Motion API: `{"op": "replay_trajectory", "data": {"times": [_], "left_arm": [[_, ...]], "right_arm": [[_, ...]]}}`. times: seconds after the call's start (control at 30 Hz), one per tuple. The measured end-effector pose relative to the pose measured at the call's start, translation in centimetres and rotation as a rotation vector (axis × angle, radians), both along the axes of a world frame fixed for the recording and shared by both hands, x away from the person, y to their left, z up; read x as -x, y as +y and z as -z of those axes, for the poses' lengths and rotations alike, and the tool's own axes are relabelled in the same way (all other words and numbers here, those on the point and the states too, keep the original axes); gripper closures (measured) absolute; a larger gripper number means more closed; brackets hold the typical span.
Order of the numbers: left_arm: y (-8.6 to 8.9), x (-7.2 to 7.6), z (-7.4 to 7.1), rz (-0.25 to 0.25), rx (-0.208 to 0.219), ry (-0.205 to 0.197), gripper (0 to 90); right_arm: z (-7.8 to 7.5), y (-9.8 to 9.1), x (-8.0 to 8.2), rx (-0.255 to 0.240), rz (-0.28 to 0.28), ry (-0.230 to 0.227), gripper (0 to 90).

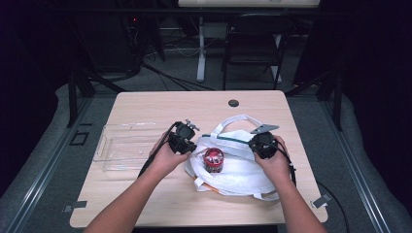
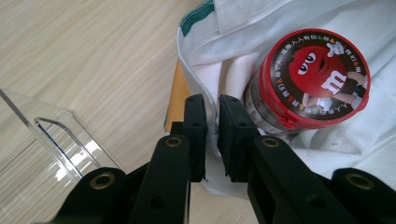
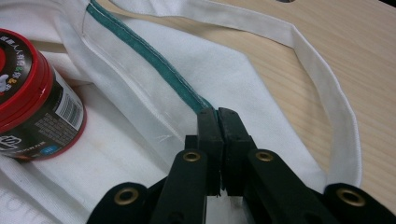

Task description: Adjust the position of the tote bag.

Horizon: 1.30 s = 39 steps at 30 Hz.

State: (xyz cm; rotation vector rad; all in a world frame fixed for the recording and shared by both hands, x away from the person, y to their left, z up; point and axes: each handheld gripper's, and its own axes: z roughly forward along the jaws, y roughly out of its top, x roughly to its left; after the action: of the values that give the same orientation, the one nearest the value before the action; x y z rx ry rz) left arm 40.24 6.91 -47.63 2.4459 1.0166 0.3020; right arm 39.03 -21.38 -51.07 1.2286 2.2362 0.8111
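Near the middle of the table (image 1: 145, 104), toward its right half, a white cloth tote bag (image 1: 238, 170) lies flat with a red-lidded M&M's candy canister (image 1: 213, 159) sitting in its mouth. From the high view, the left gripper (image 1: 187, 141) sits at the bag's left edge and the right gripper (image 1: 260, 144) at its right edge, the canister between them. A clear plastic tray (image 1: 121, 145) rests just left of the left gripper, toward the table's left edge.

The left gripper view adds the lid's print: a red M&M's character with a white "m" and a ring of small Chinese writing too fine to read. Its jaws are nearly together, pinching the bag's white hem (image 2: 212, 135), with the canister (image 2: 308, 79) just beside the right jaw. A corner of the tray (image 2: 51, 135) shows at lower left.

The right gripper view shows the jaws clamped together on the bag's green-trimmed rim (image 3: 140, 51), a white handle loop (image 3: 336, 116) curving over the bare wood, and the canister's side (image 3: 37, 107) with a barcode and small print, well off to the jaws' left.
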Motion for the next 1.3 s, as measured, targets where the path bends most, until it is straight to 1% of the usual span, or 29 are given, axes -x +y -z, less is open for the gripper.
{"op": "replay_trajectory", "data": {"times": [0.23, 0.33, 0.5, 0.9, 1.0, 1.23, 1.3], "left_arm": [[0.0, -0.7, 0.5, -0.011, -0.005, 0.025, 82.9], [0.0, -0.9, 0.8, -0.019, -0.001, 0.032, 83.1], [0.1, -1.3, 1.2, -0.033, 0.0, 0.035, 83.3], [-0.1, -1.7, 1.8, -0.042, -0.014, 0.032, 83.4], [-0.1, -1.7, 1.9, -0.04, -0.01, 0.033, 83.3], [-0.2, -1.9, 2.1, -0.04, -0.013, 0.041, 83.2], [-0.2, -2.0, 2.1, -0.042, -0.014, 0.05, 83.2]], "right_arm": [[0.1, 0.0, -0.1, -0.001, 0.001, 0.002, 89.1], [0.1, 0.0, -0.1, -0.001, -0.001, 0.003, 89.1], [0.1, 0.1, -0.1, -0.003, 0.006, 0.002, 89.1], [0.1, 0.2, -0.1, 0.009, -0.001, 0.004, 89.1], [0.0, 0.3, 0.0, 0.001, -0.005, 0.003, 89.0], [0.0, 0.3, 0.1, 0.003, -0.003, 0.004, 88.9], [-0.1, 0.3, 0.1, 0.008, -0.002, 0.006, 88.7]]}}
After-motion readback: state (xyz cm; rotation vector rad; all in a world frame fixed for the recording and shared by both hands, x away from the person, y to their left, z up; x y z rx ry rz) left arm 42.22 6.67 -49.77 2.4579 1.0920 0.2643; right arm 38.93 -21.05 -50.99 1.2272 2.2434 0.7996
